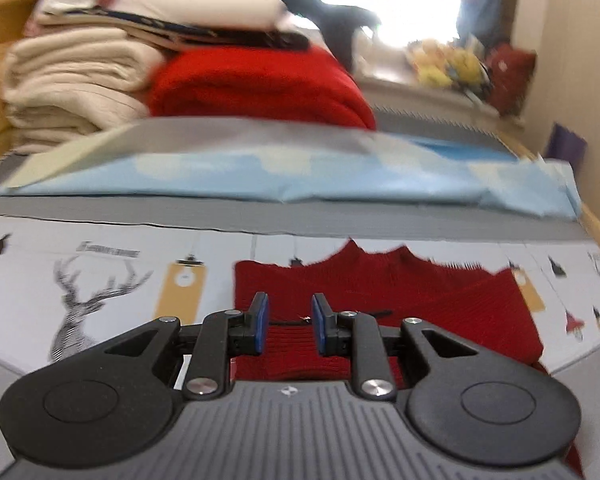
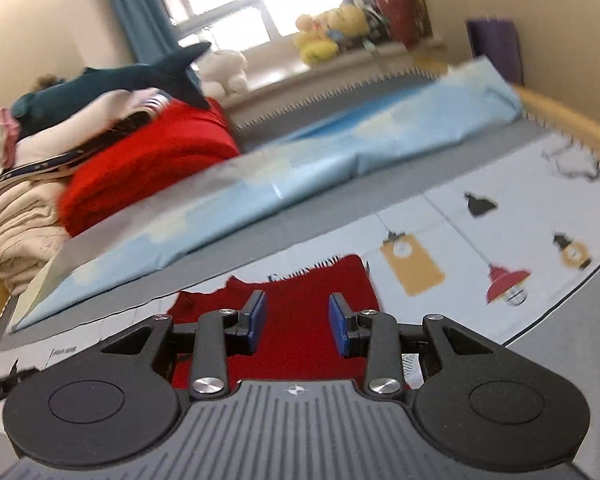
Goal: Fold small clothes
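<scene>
Now both tongs released: left tongs [image 1: 287, 322], right tongs [image 2: 297, 322] above red sweater [image 1: 440, 304].

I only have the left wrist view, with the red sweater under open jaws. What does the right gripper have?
Observer: Nothing. The right gripper is open above the sweater, with a gap between its pads and the knit.
Operator: What lies right of the sweater there?
Observer: Bare printed sheet, with a yellow tag and a red lamp drawn on it.
Operator: Anything on top of the pile at the back?
Observer: A dark teal shark plush lies across the folded pile; the right view shows its tail fin clearly.
</scene>
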